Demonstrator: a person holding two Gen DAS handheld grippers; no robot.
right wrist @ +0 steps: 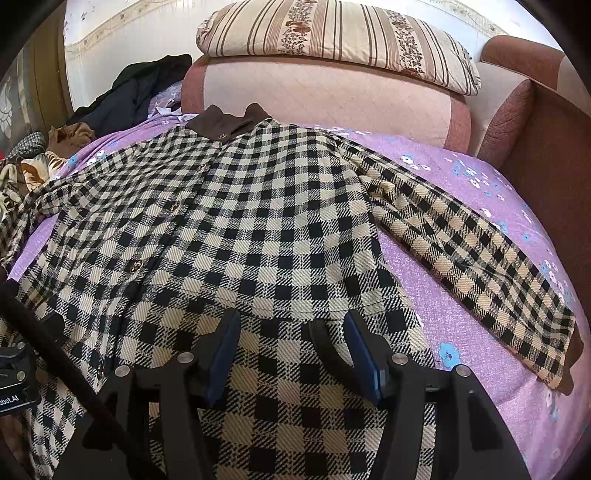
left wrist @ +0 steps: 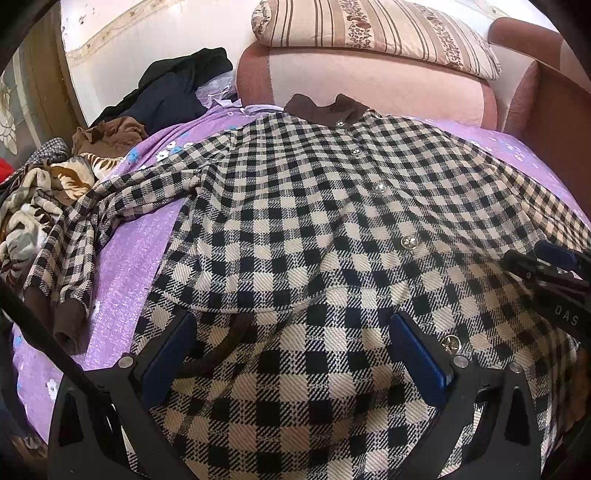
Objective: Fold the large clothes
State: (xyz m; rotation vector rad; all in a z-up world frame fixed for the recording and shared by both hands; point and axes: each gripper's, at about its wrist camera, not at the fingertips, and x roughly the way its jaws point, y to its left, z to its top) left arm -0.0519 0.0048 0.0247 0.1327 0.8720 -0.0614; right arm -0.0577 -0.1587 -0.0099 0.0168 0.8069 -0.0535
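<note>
At the far left of the left wrist view, a heap of patterned and dark clothes (left wrist: 74, 162) lies on the purple floral bedspread (left wrist: 136, 251), against a pale wall with a flowered border strip (left wrist: 110, 33). Next comes the checked coat (left wrist: 295, 221), spread face up and buttoned on the bedspread, its brown collar (left wrist: 325, 109) toward a pink padded headboard (left wrist: 362, 77) that carries a striped, floral-banded pillow (left wrist: 369, 33). One sleeve (left wrist: 74, 240) trails off left toward the heap. The left gripper (left wrist: 291, 350) sits over the coat's lower hem with its blue-padded jaws spread wide, clamping nothing. Further right, the right gripper (right wrist: 291, 350) hovers over the hem as well, jaws parted and holding nothing. The other sleeve (right wrist: 472, 251) lies flat, angled out across the bedspread (right wrist: 461, 332). At the far right stands a reddish-brown upholstered side panel (right wrist: 546, 166).
</note>
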